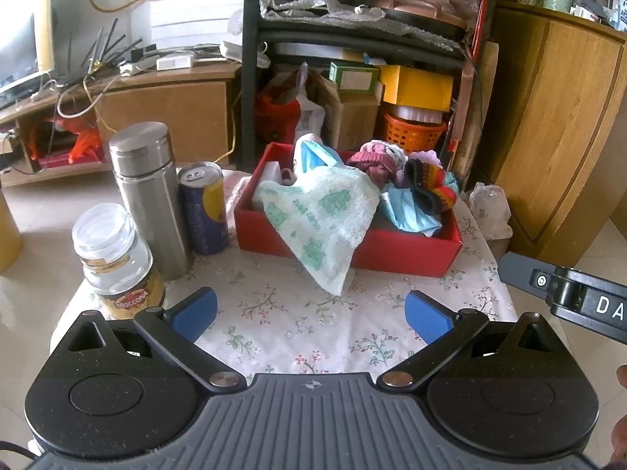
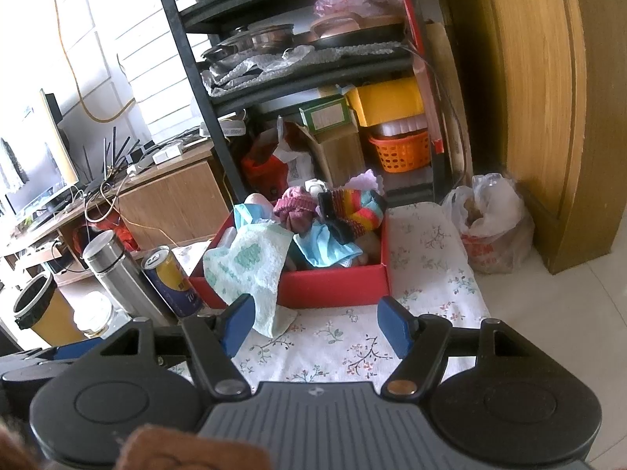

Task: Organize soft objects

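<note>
A white-and-green terry cloth [image 1: 325, 215] drapes over the near wall of a red cardboard box [image 1: 407, 252] on the floral tablecloth [image 1: 298, 325]; the left gripper [image 1: 310, 313] gapes empty nearby.

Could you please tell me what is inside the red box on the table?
The red box holds a green-patterned white cloth hanging over its front edge, light blue fabric, a striped knit piece and a pink knit item. Whatever lies beneath them is covered.

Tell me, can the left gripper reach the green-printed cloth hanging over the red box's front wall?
Probably yes: the left gripper is open and empty, and only bare tablecloth lies before the cloth.
</note>
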`<act>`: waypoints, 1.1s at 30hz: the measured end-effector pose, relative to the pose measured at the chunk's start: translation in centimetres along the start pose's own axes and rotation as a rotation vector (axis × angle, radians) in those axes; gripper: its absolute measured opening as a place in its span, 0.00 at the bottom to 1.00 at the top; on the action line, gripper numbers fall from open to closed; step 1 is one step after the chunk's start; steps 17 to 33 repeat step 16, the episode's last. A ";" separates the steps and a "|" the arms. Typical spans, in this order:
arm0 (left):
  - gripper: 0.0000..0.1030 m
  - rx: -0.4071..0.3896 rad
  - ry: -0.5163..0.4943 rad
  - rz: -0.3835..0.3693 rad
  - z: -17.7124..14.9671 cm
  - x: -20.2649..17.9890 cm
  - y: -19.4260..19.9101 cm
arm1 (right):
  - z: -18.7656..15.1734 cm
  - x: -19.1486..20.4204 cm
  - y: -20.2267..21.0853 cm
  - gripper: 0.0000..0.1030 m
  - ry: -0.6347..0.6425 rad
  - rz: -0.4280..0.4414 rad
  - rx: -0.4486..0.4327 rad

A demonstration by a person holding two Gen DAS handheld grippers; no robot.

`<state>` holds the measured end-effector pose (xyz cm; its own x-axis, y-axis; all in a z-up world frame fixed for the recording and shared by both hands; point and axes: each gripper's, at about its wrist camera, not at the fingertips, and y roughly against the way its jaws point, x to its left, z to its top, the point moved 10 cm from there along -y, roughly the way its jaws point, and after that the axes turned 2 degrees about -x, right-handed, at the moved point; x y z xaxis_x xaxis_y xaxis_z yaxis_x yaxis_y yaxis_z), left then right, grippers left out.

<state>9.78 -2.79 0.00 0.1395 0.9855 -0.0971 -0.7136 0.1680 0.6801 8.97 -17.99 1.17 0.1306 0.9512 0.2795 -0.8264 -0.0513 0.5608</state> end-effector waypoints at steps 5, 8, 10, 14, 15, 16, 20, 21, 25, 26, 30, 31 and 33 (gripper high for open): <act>0.95 0.001 0.000 -0.002 -0.1 0.0 0.0 | 0.0 0.1 0.1 0.40 0.001 0.000 -0.003; 0.95 -0.006 -0.008 0.001 0.0 -0.1 0.1 | 0.1 0.0 0.0 0.40 -0.002 -0.002 -0.006; 0.95 -0.004 -0.007 -0.003 -0.1 -0.1 0.0 | 0.1 0.0 0.1 0.40 -0.003 -0.002 -0.010; 0.95 -0.013 -0.003 -0.018 -0.1 -0.2 0.1 | 0.3 -0.2 0.1 0.40 -0.012 -0.006 -0.018; 0.95 -0.017 -0.005 -0.013 0.0 -0.1 0.1 | 0.3 -0.2 0.2 0.40 -0.012 -0.006 -0.019; 0.95 -0.020 -0.008 -0.006 0.0 0.0 0.1 | 0.3 -0.2 0.2 0.40 -0.013 -0.007 -0.020; 0.95 -0.020 -0.008 -0.006 0.0 0.0 0.1 | 0.3 -0.2 0.2 0.40 -0.013 -0.007 -0.020; 0.95 -0.020 -0.008 -0.006 0.0 0.0 0.1 | 0.3 -0.2 0.2 0.40 -0.013 -0.007 -0.020; 0.95 -0.020 -0.008 -0.006 0.0 0.0 0.1 | 0.3 -0.2 0.2 0.40 -0.013 -0.007 -0.020; 0.95 -0.020 -0.008 -0.006 0.0 0.0 0.1 | 0.3 -0.2 0.2 0.40 -0.013 -0.007 -0.020; 0.95 -0.020 -0.008 -0.006 0.0 0.0 0.1 | 0.3 -0.2 0.2 0.40 -0.013 -0.007 -0.020; 0.95 -0.020 -0.008 -0.006 0.0 0.0 0.1 | 0.3 -0.2 0.2 0.40 -0.013 -0.007 -0.020; 0.95 -0.020 -0.008 -0.006 0.0 0.0 0.1 | 0.3 -0.2 0.2 0.40 -0.013 -0.007 -0.020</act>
